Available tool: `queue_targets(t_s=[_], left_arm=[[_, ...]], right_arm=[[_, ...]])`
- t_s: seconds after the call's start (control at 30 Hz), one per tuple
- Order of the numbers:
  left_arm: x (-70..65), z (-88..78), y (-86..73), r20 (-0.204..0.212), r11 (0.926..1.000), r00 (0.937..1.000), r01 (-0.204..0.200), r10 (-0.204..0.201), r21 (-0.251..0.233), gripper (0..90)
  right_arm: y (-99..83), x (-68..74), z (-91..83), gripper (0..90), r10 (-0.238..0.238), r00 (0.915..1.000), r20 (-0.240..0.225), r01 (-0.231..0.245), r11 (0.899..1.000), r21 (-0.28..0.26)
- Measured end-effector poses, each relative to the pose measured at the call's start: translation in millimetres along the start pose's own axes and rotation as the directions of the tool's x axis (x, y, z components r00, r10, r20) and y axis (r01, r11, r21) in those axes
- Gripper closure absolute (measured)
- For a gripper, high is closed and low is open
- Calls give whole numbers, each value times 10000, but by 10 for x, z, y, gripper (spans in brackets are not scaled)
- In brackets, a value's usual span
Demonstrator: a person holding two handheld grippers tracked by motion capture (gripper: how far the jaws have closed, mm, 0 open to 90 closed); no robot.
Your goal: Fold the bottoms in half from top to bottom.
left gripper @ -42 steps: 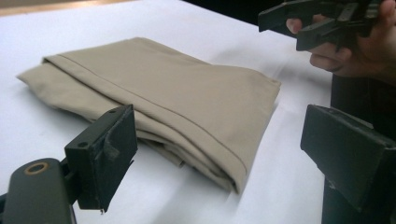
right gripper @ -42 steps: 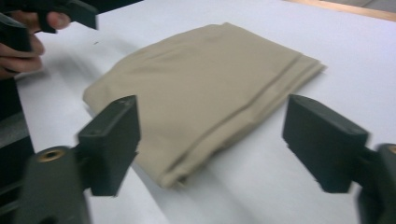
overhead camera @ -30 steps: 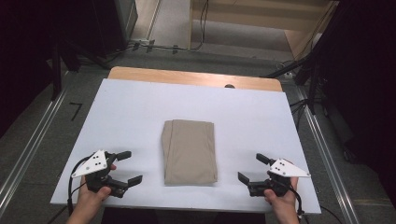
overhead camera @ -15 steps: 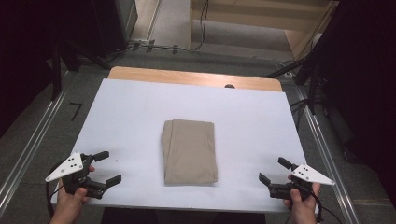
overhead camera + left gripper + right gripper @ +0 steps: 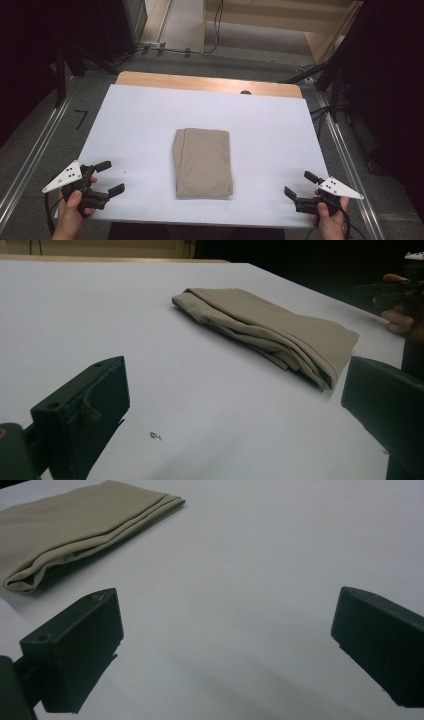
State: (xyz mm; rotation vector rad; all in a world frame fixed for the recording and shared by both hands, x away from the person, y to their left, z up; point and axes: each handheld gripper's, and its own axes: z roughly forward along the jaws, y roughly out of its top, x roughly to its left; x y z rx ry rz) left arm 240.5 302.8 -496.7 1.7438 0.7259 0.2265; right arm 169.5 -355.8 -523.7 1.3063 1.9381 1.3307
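Observation:
A folded tan cloth (image 5: 203,162) lies flat near the middle of the white table (image 5: 150,120). The left gripper view has the cloth (image 5: 270,332) ahead and to the right; in the right gripper view the cloth (image 5: 75,527) is at the upper left. My left gripper (image 5: 110,177) rests at the table's front left corner, jaws open and nothing between them. At the front right corner my right gripper (image 5: 300,184) is open too. Both sit well apart from the cloth. The left gripper (image 5: 235,405) and the right gripper (image 5: 225,630) each show bare table between their jaws.
A wooden strip (image 5: 205,84) runs along the table's far edge. Metal rails (image 5: 30,160) flank the table on both sides, with cables on the floor behind. A tiny speck (image 5: 155,435) lies on the table by the left jaw.
Both grippers drew outward and back from the cloth toward the front corners a second ago. Since half a second ago the left one has shifted slightly right and up.

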Motion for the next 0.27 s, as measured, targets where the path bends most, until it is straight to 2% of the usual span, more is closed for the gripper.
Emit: queue_targets(t_s=[0.27], left_arm=[[8, 24, 0, 18, 9999, 10000, -14, 14, 103, 0]], right_arm=[[-1, 3, 5, 0, 44, 10000, 45, -44, 10000, 19]])
